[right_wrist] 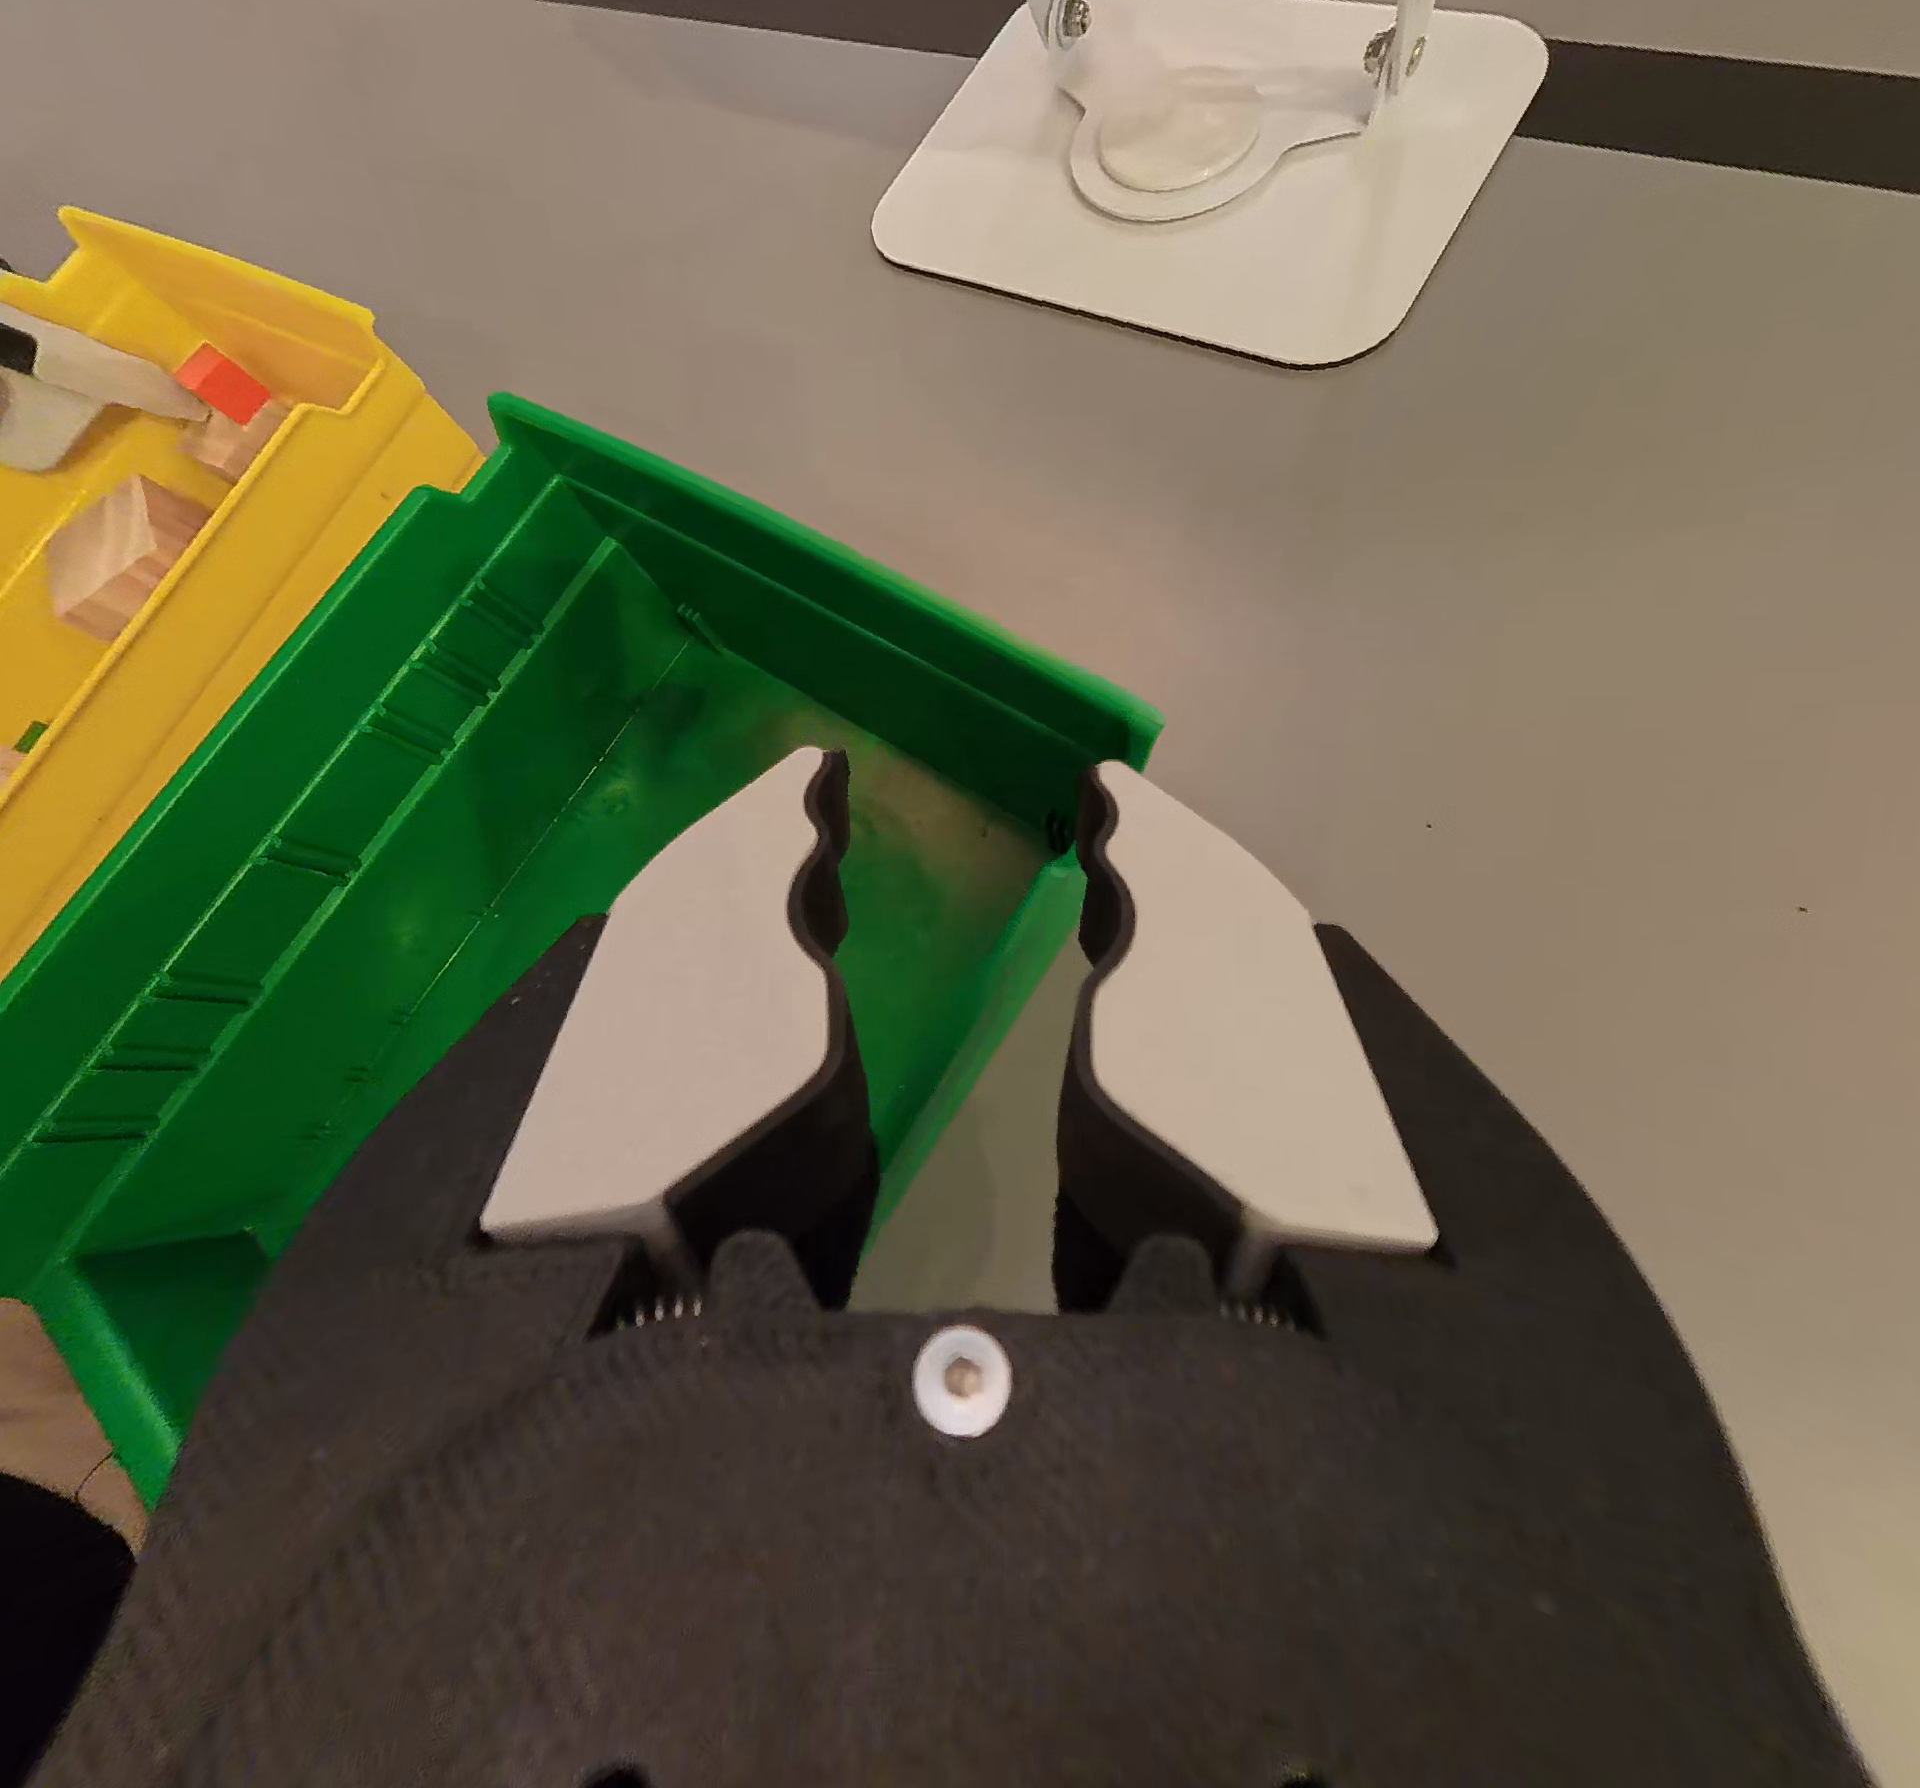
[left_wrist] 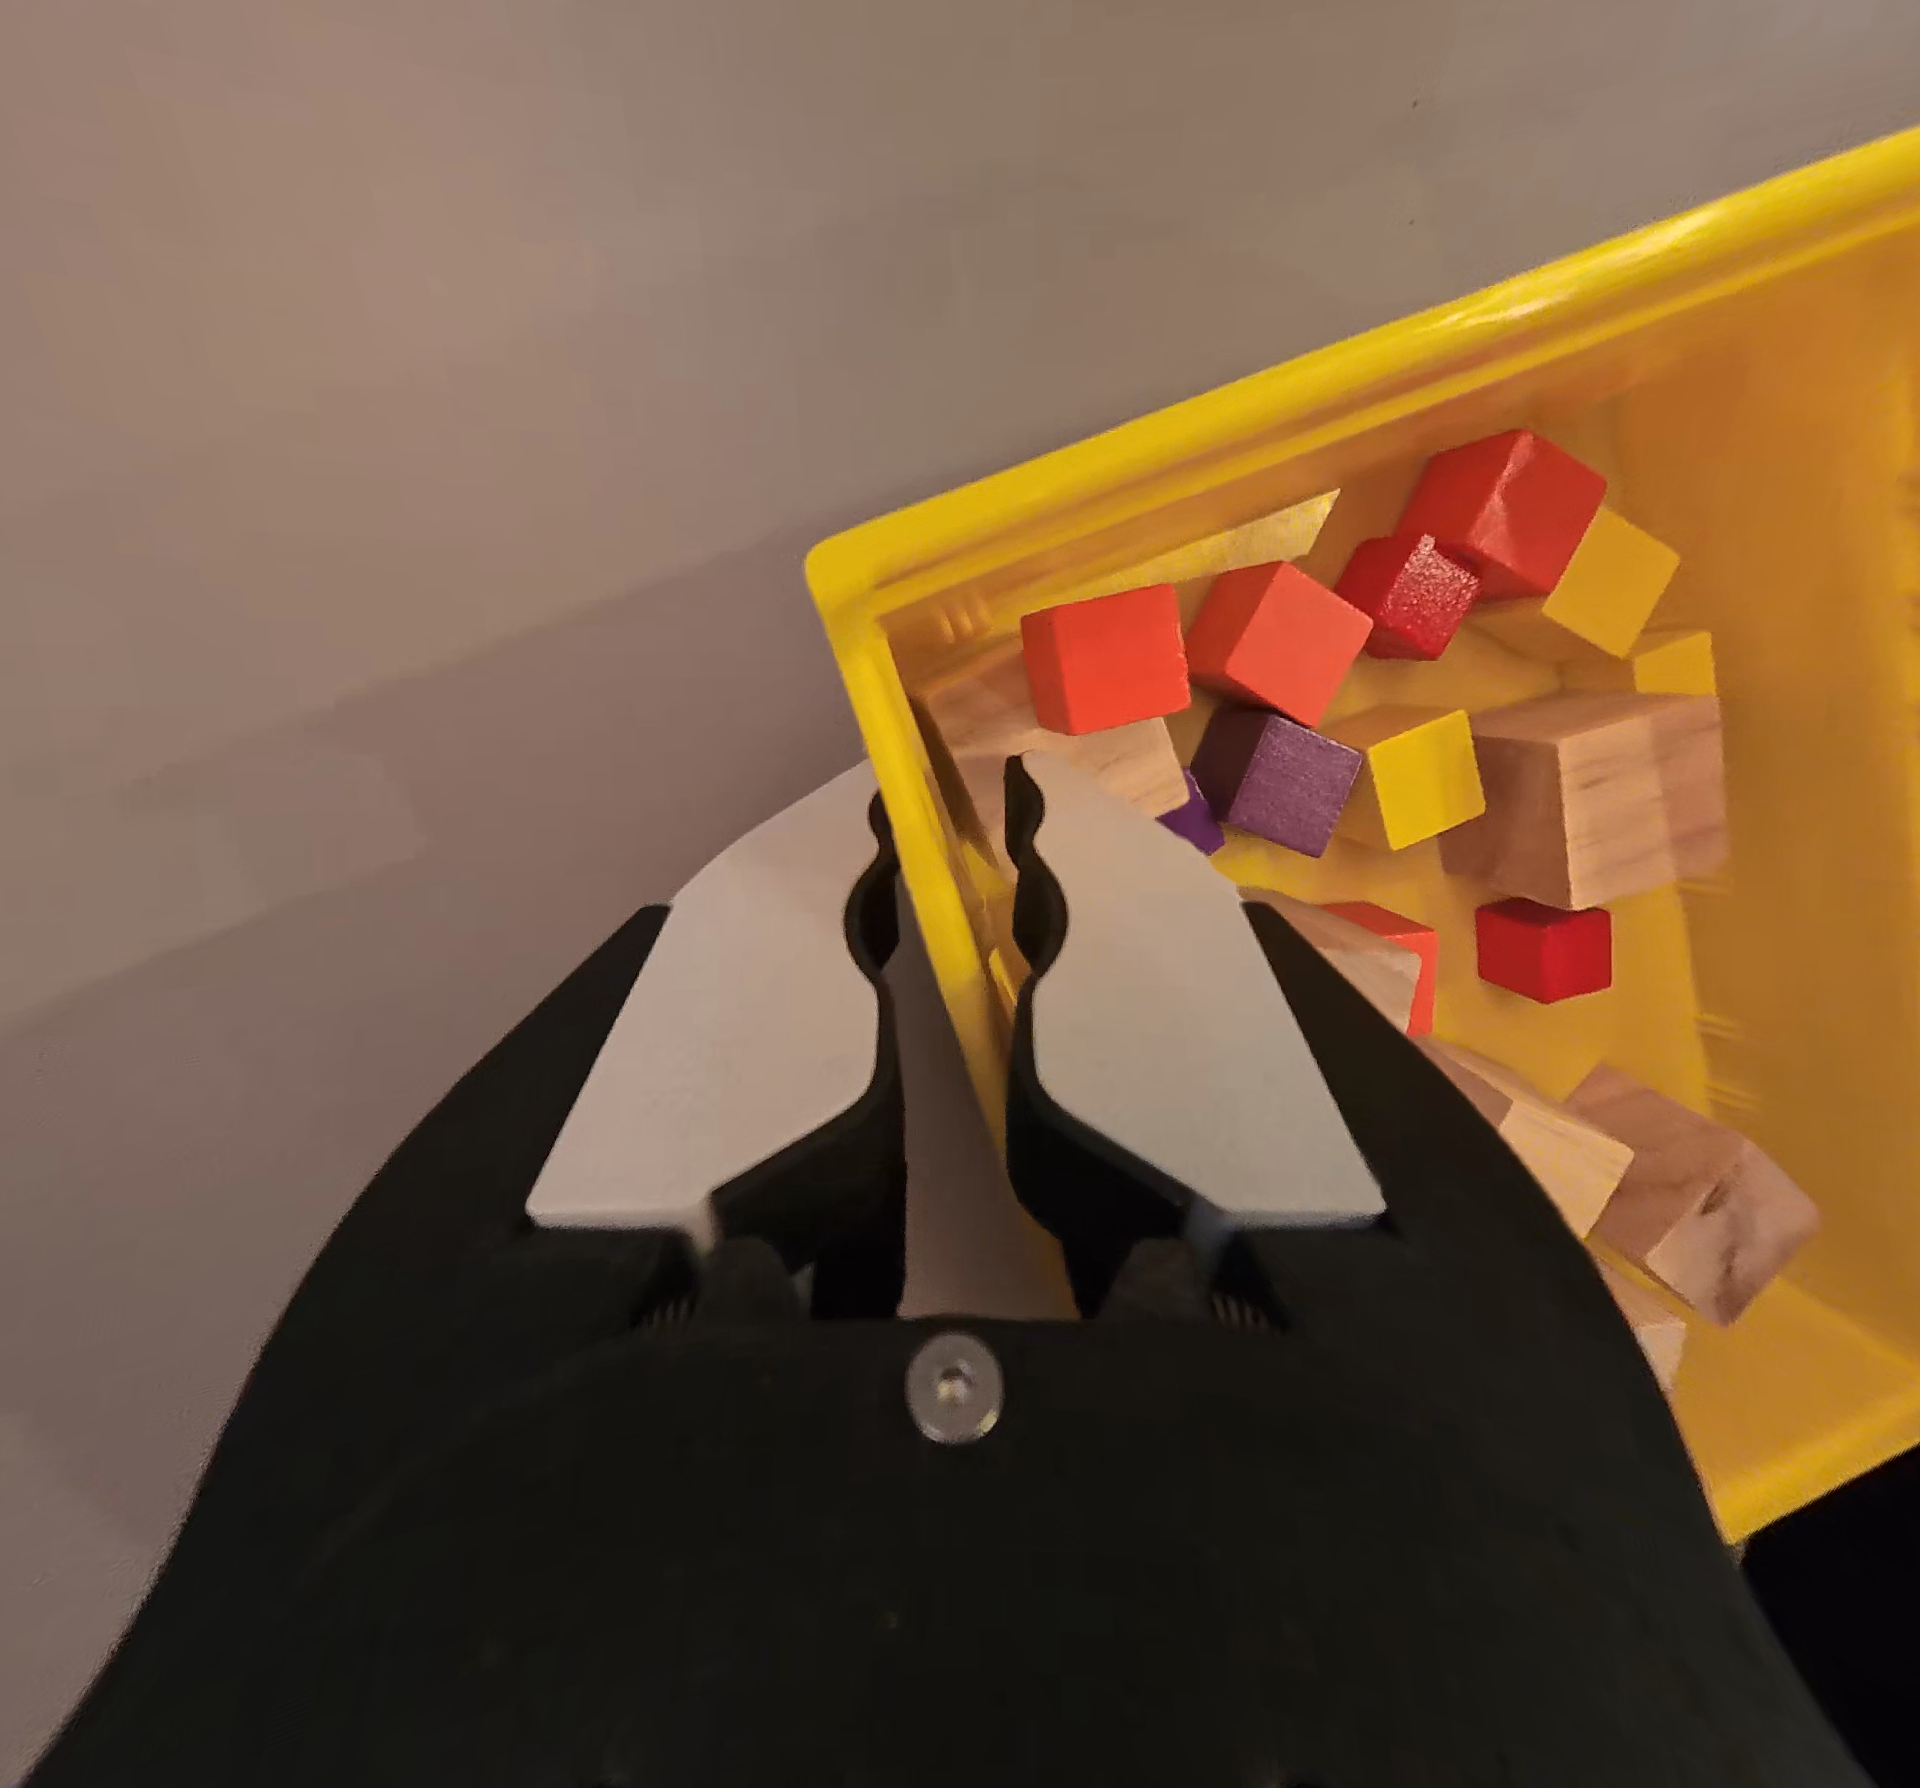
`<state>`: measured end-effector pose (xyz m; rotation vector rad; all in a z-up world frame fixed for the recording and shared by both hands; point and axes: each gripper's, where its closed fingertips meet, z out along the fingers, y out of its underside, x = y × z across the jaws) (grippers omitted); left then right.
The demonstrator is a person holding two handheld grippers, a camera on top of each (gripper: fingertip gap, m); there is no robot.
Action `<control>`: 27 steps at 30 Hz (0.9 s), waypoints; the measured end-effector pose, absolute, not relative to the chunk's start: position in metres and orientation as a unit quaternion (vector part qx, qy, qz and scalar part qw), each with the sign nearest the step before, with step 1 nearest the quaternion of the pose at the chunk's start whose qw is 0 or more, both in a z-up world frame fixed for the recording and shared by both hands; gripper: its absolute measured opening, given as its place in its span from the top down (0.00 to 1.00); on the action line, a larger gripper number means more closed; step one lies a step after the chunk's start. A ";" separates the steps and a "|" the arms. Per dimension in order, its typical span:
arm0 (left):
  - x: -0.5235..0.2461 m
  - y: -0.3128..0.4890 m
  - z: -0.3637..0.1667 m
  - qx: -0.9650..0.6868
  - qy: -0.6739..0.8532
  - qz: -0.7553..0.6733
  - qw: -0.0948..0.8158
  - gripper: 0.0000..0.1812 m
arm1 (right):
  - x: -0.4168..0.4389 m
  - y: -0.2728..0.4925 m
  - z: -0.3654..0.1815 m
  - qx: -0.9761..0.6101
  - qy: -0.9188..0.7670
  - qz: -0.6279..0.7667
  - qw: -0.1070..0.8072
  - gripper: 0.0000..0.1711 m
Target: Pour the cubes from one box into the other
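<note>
Yellow box (left_wrist: 1351,450), tilted and full of cubes (left_wrist: 1278,637), is sitting clamped by its end wall in my left tool (left_wrist: 940,793). My right tool (right_wrist: 961,782) is straddling, unclenched, the green box (right_wrist: 312,907) side wall; grey counter (right_wrist: 1455,699) is lying open rightward.

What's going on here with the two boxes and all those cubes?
A person is working two handheld grippers. The left gripper is clamped on the side wall of the yellow box, which is tilted, with the coloured and plain wooden cubes still inside it. The right gripper is open, its fingers straddling the near wall of the green box, which has no cubes visible inside. The two boxes sit side by side on a grey table; nothing has been poured yet.
</note>
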<state>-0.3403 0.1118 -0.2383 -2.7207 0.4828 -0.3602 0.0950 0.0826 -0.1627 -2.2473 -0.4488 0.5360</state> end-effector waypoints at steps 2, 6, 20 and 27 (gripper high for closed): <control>-0.341 0.113 -0.239 -0.961 0.163 -0.134 0.181 0.92 | 0.094 0.082 -0.162 -0.881 -0.177 0.211 0.384 0.79; -0.342 0.115 -0.239 -0.961 0.155 -0.133 0.187 0.93 | 0.089 0.081 -0.152 -0.876 -0.187 0.204 0.396 0.79; -0.330 0.066 -0.227 -0.945 0.154 -0.249 0.144 0.77 | -0.144 0.048 -0.156 -0.865 -0.440 0.149 0.188 0.71; -0.339 0.066 -0.231 -0.948 0.125 -0.254 0.147 0.84 | -0.164 0.072 -0.191 -0.877 -0.461 0.047 0.128 0.65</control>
